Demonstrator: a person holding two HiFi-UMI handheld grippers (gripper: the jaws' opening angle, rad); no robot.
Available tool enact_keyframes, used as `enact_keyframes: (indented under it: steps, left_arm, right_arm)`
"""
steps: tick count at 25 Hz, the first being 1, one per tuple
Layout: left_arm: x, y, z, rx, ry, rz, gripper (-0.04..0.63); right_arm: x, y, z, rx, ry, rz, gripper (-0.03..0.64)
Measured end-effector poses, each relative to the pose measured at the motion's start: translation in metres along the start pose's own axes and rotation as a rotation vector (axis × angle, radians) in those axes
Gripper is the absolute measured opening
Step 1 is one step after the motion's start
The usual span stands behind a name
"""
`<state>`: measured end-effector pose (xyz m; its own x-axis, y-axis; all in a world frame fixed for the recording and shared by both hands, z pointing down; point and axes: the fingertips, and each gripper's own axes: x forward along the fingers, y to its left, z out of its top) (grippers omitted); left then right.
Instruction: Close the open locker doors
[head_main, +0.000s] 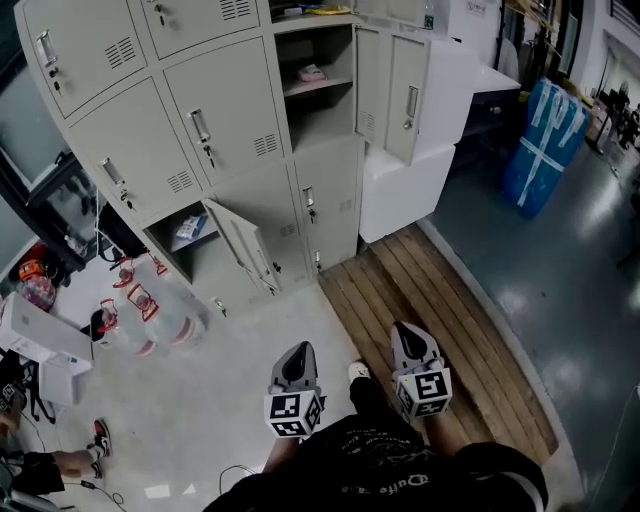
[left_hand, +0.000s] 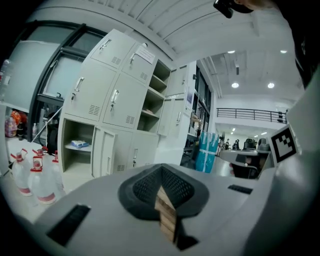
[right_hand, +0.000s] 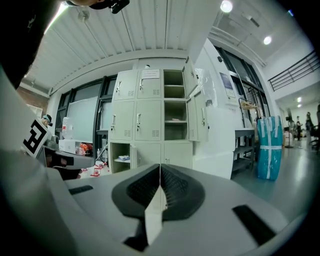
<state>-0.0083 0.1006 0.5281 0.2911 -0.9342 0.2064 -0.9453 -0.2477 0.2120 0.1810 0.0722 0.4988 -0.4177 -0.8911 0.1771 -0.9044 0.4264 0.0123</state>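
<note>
Left gripper (head_main: 301, 350) and right gripper (head_main: 404, 330) closed, empty; water jugs (head_main: 150, 320) stand near open lower locker door (head_main: 245, 245), seemingly apart

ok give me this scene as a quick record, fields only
open doors: lower door, ajar; two upper right doors, swung wide
left tongs: shut, empty, far from lockers
right tongs: shut, empty, far from lockers
floor: water bottles left of lower door; wooden planks right
task state: no door touched yet
</note>
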Motion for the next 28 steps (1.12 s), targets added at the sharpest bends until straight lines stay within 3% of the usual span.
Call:
enact_keyframes:
  steps: [6,18,28]
  left_arm:
    - [0.072,-0.006,0.026,0.029,-0.012,-0.019,0.000]
    - [0.208,-0.009,0.062,0.039,-0.027,0.033,0.000]
    - [0.262,-0.001,0.081,0.040,-0.048,0.071,0.000]
  right_arm:
    - [0.064,-0.053,0.022,0.012,-0.025,0.000,0.006]
    - [0.172,-0.159,0.057,0.006,-0.049,0.010,0.006]
    - [0.233,-0.229,0.117,-0.045,-0.131,-0.037,0.008]
